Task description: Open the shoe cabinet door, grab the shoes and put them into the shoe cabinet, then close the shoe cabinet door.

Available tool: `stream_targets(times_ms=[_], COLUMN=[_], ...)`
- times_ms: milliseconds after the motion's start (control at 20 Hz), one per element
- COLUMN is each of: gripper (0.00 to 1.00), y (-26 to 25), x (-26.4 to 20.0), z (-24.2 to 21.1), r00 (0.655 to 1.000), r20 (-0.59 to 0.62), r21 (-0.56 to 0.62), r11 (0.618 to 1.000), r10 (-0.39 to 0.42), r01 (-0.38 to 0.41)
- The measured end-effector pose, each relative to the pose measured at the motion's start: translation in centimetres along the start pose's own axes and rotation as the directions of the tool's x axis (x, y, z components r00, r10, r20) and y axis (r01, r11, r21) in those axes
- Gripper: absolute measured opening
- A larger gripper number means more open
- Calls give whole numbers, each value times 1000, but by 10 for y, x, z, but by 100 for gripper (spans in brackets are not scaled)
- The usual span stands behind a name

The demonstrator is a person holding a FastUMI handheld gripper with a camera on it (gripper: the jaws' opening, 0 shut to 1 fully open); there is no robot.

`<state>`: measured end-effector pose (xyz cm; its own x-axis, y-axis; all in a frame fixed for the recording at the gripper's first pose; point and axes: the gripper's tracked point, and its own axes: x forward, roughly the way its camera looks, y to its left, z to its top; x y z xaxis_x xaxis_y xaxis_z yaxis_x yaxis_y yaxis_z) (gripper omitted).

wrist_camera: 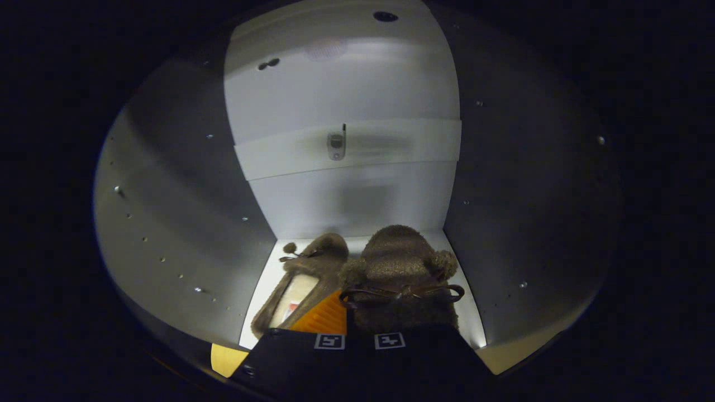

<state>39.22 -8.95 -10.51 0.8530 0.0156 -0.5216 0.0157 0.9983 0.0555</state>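
I am looking into the white shoe cabinet. Two brown fuzzy slippers lie side by side on its floor, toes toward the back wall. The left slipper rests with its pale insole showing. The right slipper has a dark bow and pom-poms, and its heel end sits at my gripper. One finger shows between the two slippers against the right one's side. The other finger is hidden by that slipper. The jaws stand close together, shut on the right slipper's edge.
The cabinet's side walls stand close on both sides, dotted with shelf-pin holes. A white rail with a small metal fitting crosses the back wall. A tan edge shows at the cabinet's front, left of the gripper.
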Motion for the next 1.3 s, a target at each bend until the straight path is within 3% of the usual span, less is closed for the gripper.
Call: stream_targets(times_ms=[450, 750, 850, 900, 950, 1100, 1300], gripper=[5, 5, 9, 21, 21, 40, 86], y=[-4, -7, -7, -5, -3, -2, -5], x=[87, 103, 103, 102, 98, 84, 60], z=[-28, -26, -27, -31, -31, -36, -30], r00=[991, 993, 991, 991, 991, 991, 995], r20=[-130, -116, -127, -133, -136, -125, -60], r21=[0, -23, -1, -4, -13, -38, -49], r11=[1000, 999, 1000, 1000, 1000, 999, 996], r10=[12, -33, -27, -17, -16, -42, -78], r01=[-12, 30, 28, 17, 14, 38, 75])
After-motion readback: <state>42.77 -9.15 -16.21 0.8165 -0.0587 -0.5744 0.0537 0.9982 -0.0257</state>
